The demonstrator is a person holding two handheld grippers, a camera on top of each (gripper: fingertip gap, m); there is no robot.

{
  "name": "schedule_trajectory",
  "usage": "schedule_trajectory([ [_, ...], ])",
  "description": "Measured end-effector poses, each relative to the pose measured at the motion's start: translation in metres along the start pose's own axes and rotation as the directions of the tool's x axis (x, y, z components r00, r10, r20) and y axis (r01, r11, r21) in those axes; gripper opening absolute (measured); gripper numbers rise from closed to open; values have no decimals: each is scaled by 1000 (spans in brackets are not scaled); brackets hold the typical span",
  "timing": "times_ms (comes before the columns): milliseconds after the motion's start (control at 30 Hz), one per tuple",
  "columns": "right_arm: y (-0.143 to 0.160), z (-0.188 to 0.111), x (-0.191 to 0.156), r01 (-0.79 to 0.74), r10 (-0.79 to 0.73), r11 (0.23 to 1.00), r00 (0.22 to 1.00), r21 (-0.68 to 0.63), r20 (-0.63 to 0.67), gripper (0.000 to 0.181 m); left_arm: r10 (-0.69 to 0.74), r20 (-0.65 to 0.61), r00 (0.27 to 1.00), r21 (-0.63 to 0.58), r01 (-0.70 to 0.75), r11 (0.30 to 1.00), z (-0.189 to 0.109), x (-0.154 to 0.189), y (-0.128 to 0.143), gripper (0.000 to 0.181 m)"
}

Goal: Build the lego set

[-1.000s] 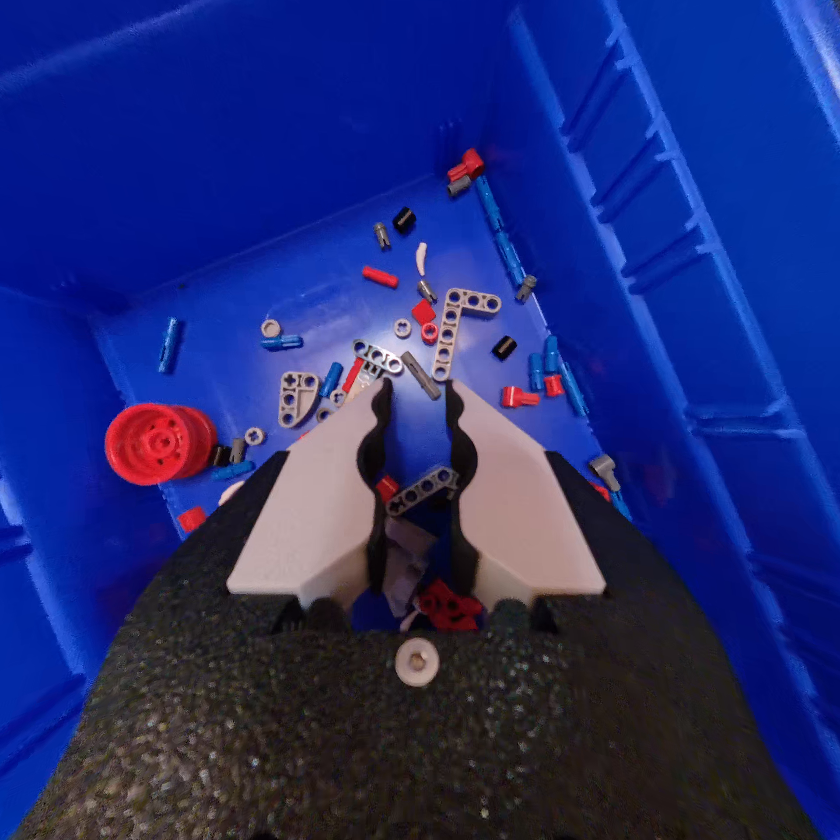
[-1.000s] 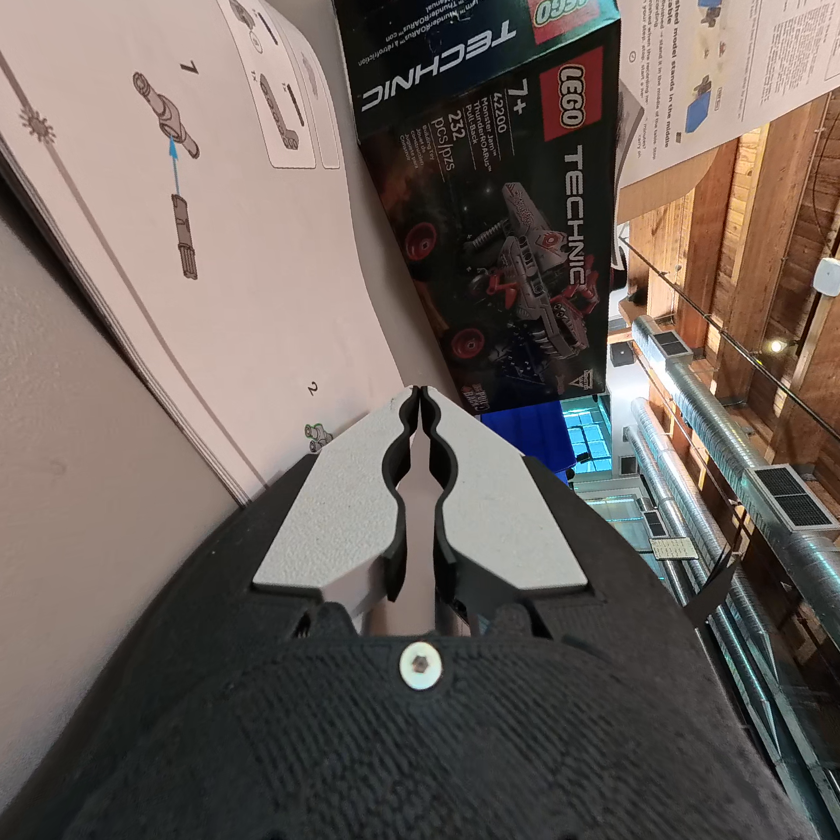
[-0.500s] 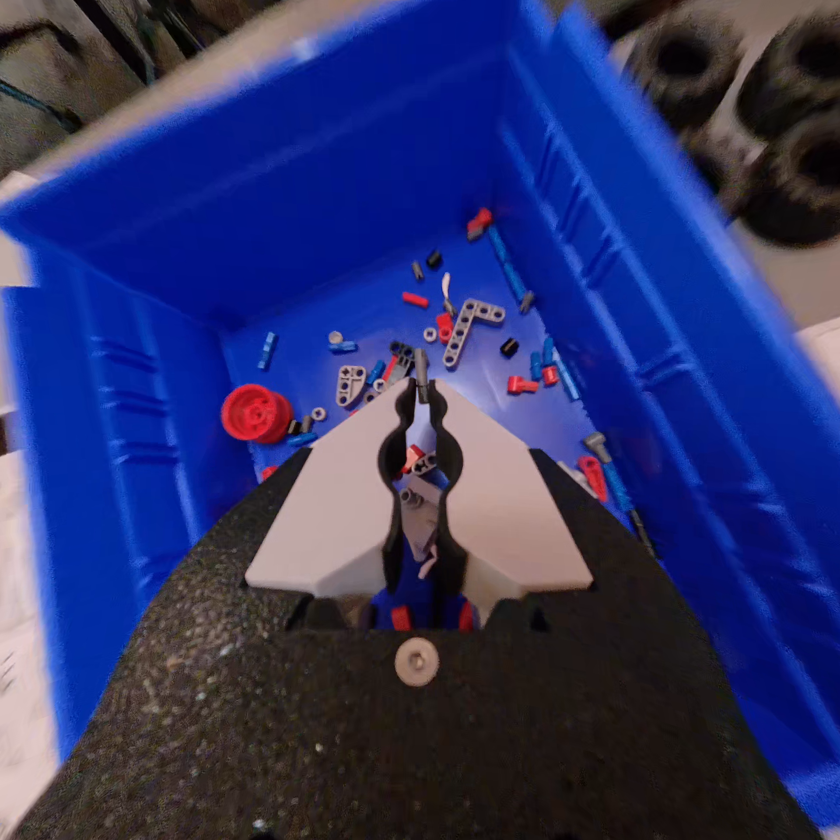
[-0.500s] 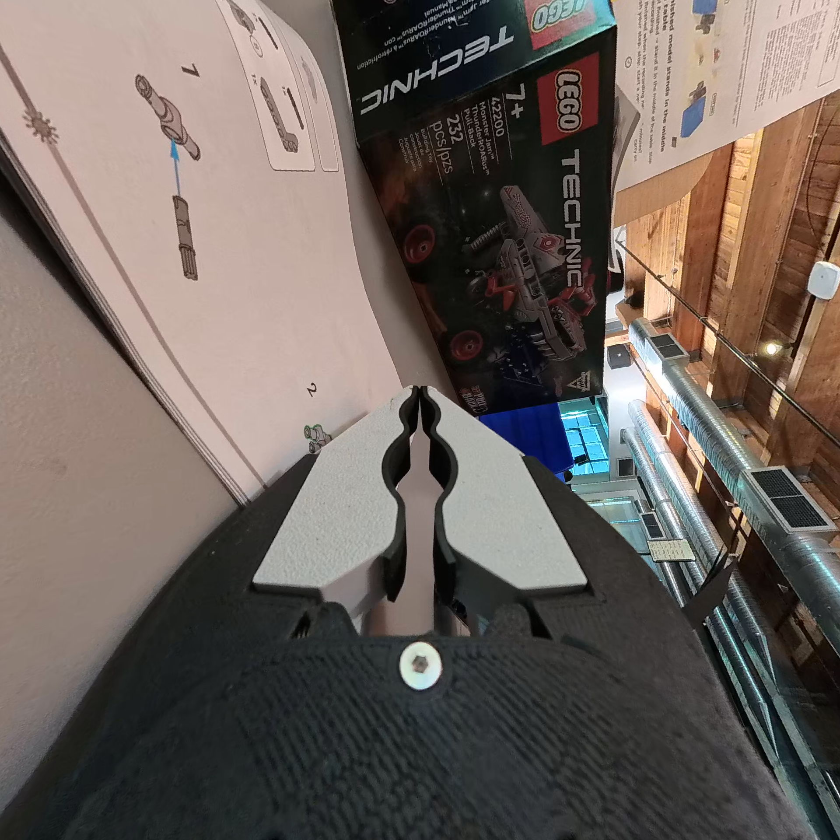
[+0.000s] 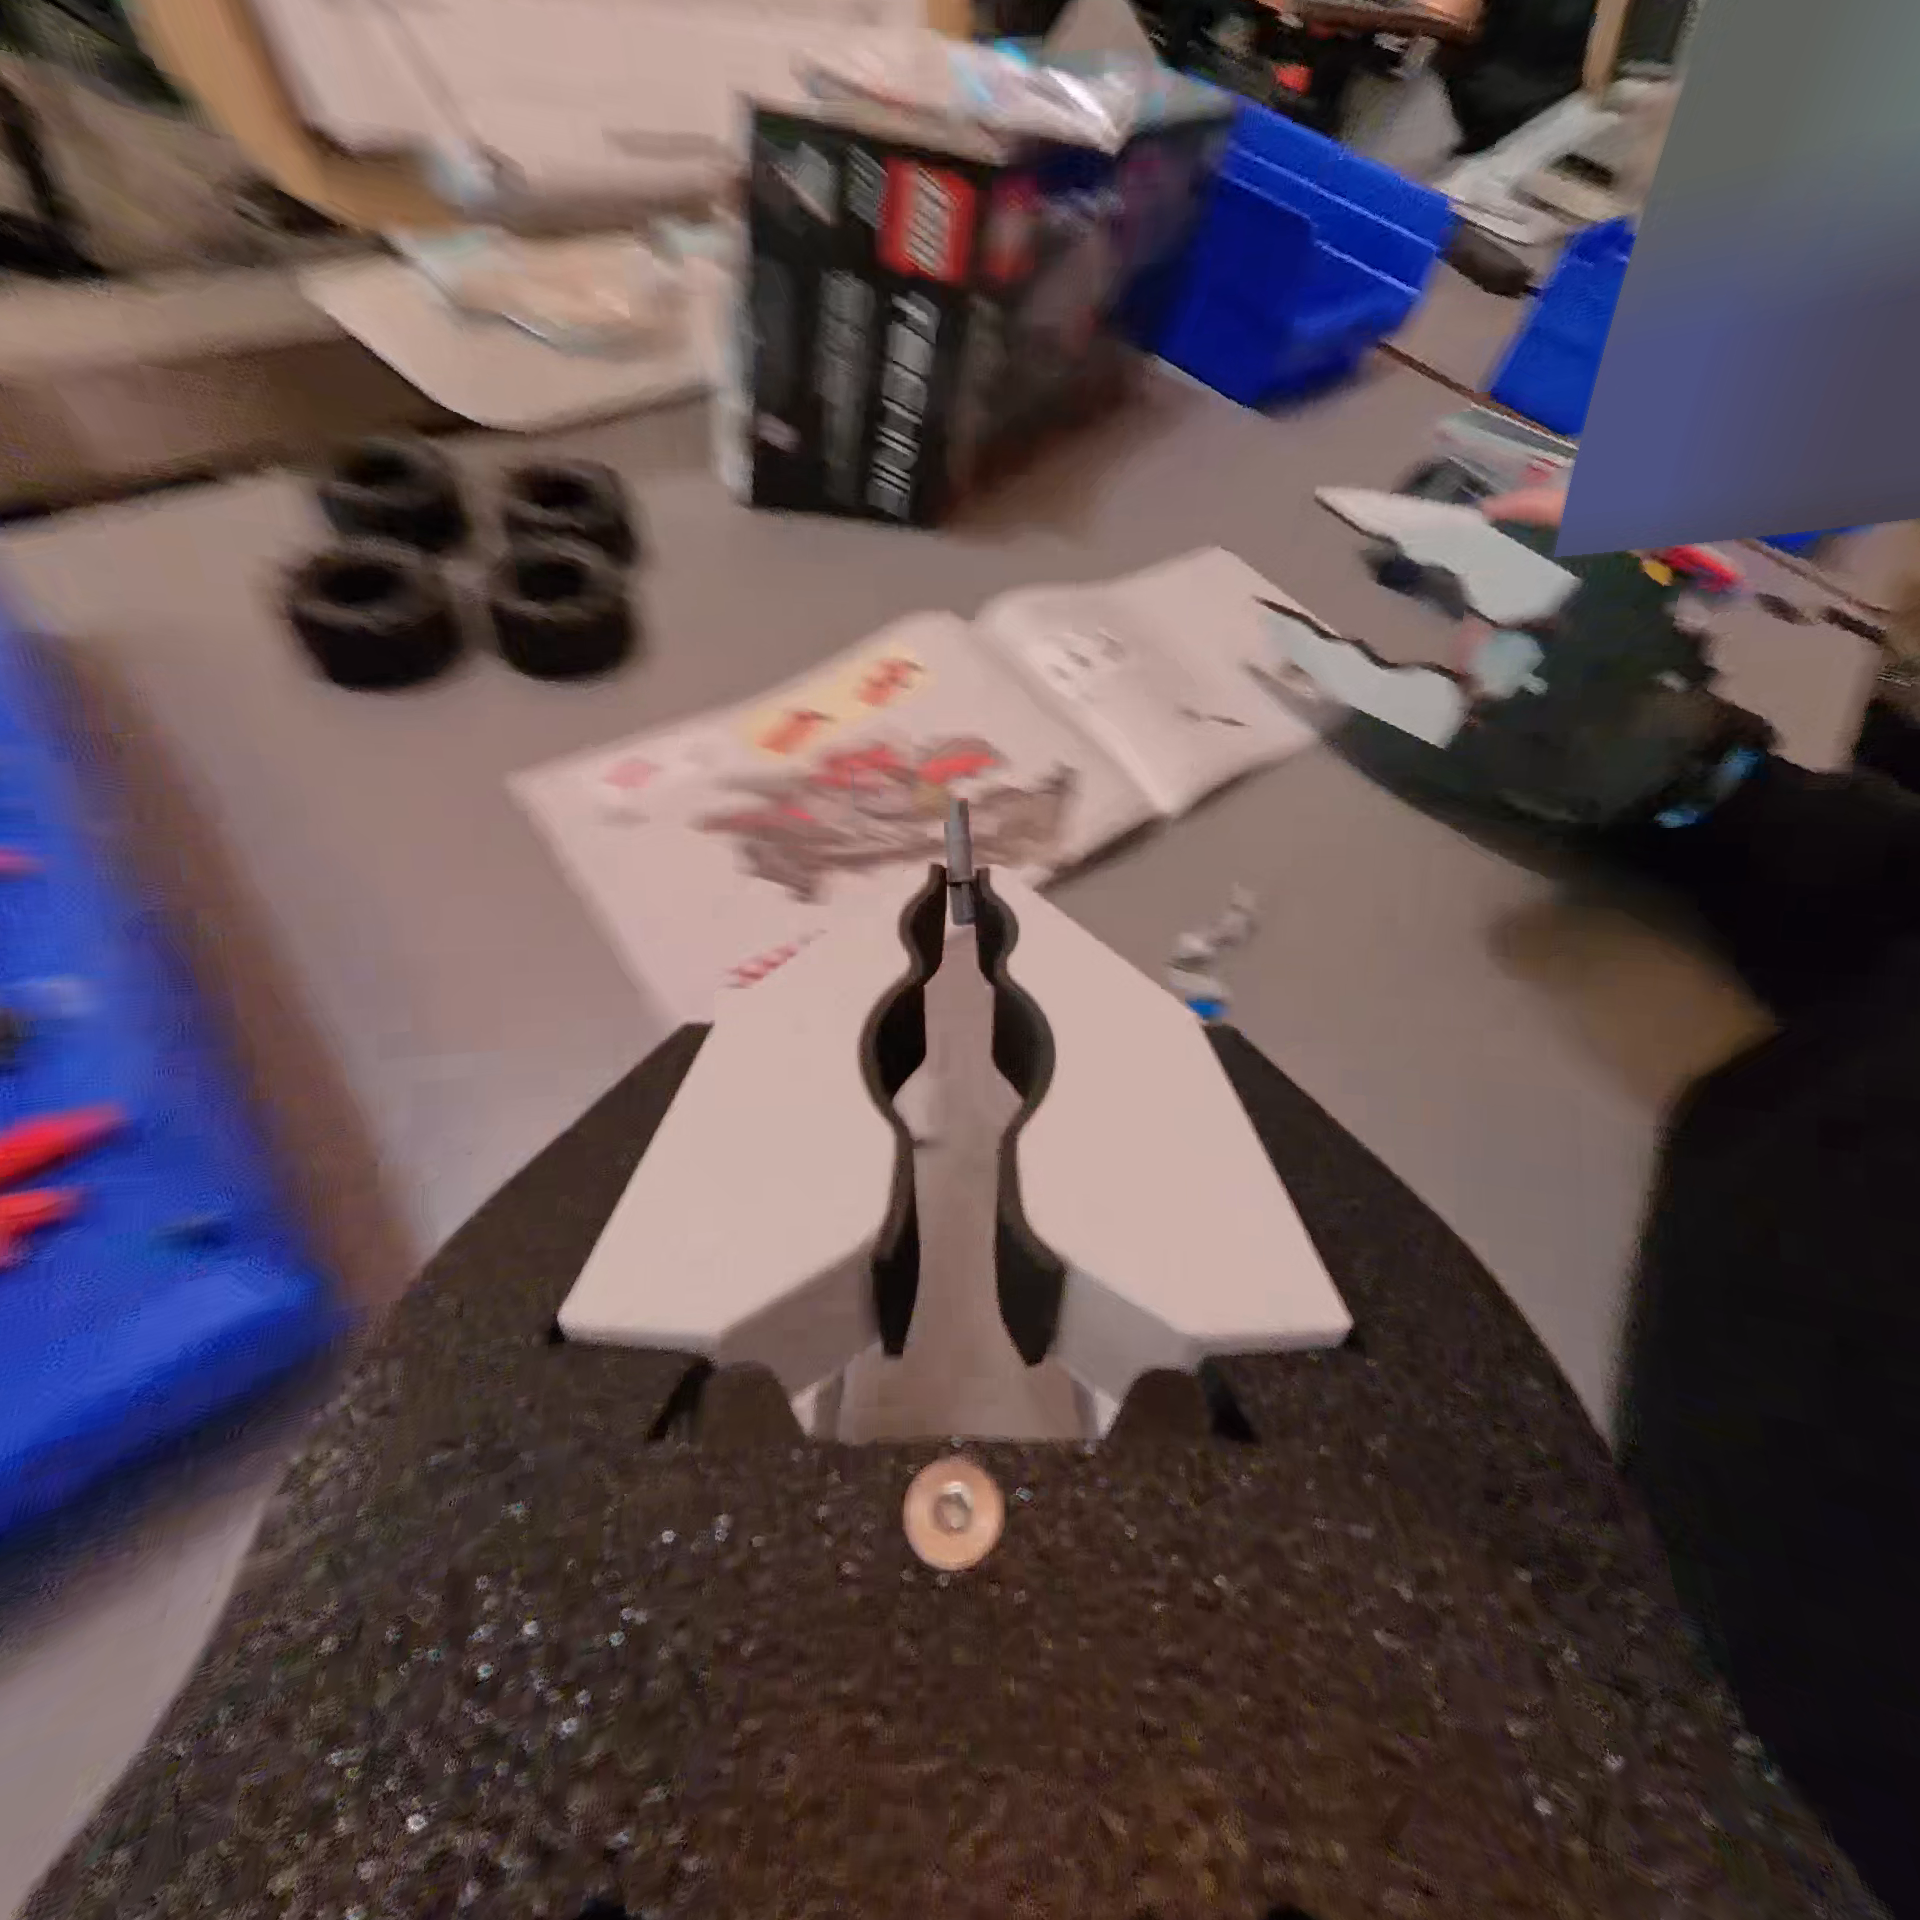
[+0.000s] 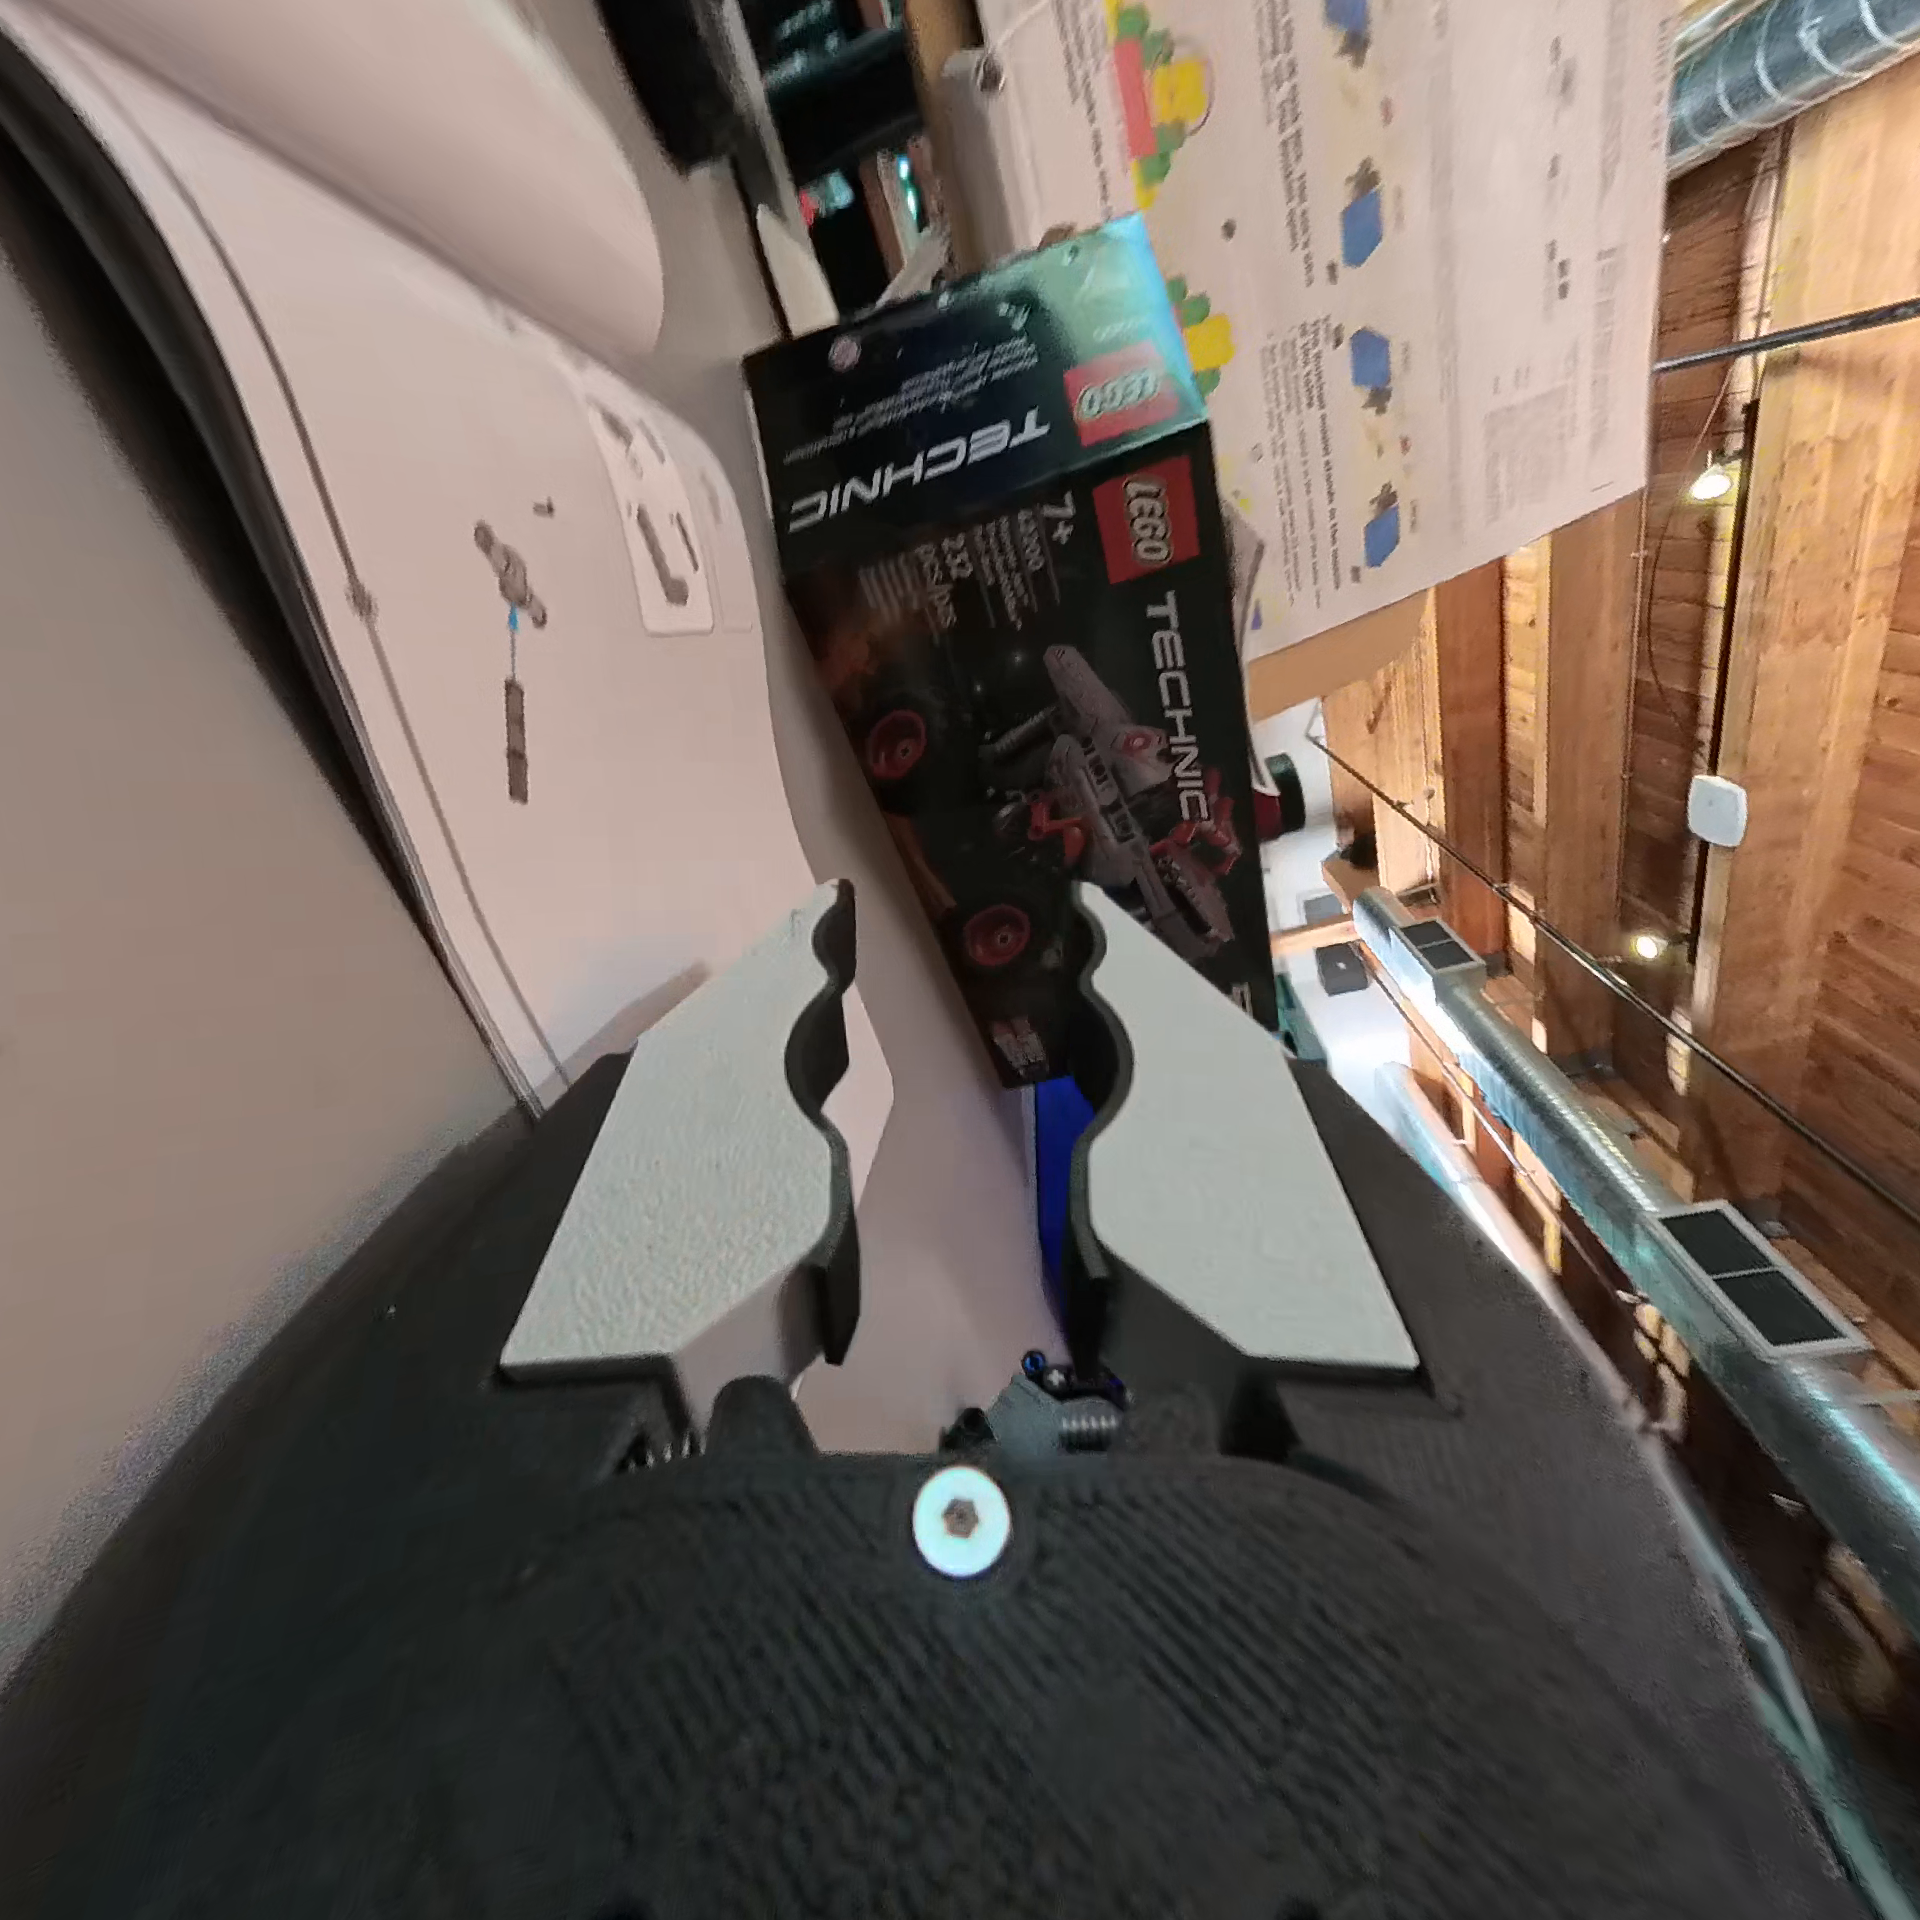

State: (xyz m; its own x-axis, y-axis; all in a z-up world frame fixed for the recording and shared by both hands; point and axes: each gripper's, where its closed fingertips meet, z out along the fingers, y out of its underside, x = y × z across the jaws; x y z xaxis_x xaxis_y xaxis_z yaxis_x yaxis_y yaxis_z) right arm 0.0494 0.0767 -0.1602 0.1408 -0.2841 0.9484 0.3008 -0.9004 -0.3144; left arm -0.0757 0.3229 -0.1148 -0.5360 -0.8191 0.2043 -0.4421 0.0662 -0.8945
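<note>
My left gripper (image 5: 961, 896) is shut on a small dark grey axle piece (image 5: 958, 854) that sticks up from its tips, held above the table over the open instruction booklet (image 5: 914, 727). My right gripper (image 6: 964, 914) is open and empty, tilted on its side close to the booklet (image 6: 436, 582) and facing the black set box (image 6: 1039, 665). The right gripper also shows at the right in the left wrist view (image 5: 1455, 623), blurred. A small grey and blue piece (image 5: 1210, 945) lies on the table right of my left fingertips.
The blue parts bin (image 5: 114, 1091) sits at the left with red pieces inside. Several black tyres (image 5: 468, 582) lie on the table behind it. The set box (image 5: 914, 332) stands at the back, with more blue bins (image 5: 1299, 270) beyond. A dark sleeve (image 5: 1787, 1143) is at the right. Some 30 cm of space lies between my two pairs of fingers.
My left gripper closed on the grey axle piece in the blue bin, lifted it out and swung right over the booklet. My right gripper opened and pulled back a little.
</note>
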Motion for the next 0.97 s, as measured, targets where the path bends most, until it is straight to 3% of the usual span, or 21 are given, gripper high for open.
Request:
schedule_trajectory([
  [100, -9, -1, 2, -146, 143, 987, 988, 62, 51, 40, 38, -144, 989, -44, -44, 998, 36, 70, 22, 3],
  [167, -19, -4, -8, -293, 270, 954, 936, 72, 226, 41, 84, -189, 978, -109, -106, 988, 59, 103, 36, 3],
  [267, -36, -29, -16, -462, 374, 886, 761, 38, 530, 43, 170, -228, 959, -157, -209, 965, 90, 138, 51, 3],
  [333, -51, -63, -26, -552, 363, 834, 562, 10, 743, 39, 200, -221, 954, -192, -244, 951, 108, 151, 61, 3],
  [367, -54, -80, -31, -570, 338, 822, 482, -4, 808, 39, 216, -220, 951, -207, -262, 943, 115, 156, 66, 3],
  [400, -53, -89, -33, -577, 332, 817, 449, -14, 829, 38, 231, -221, 948, -222, -279, 934, 122, 160, 71, 3],
  [600, -41, -125, -55, -521, 308, 851, 398, -64, 864, 35, 331, -170, 928, -321, -369, 872, 140, 166, 89, 3],
  [967, -33, -131, -62, -527, 330, 846, 405, -77, 853, 20, 263, -242, 934, -323, -333, 886, 135, 171, 90, 17],
])
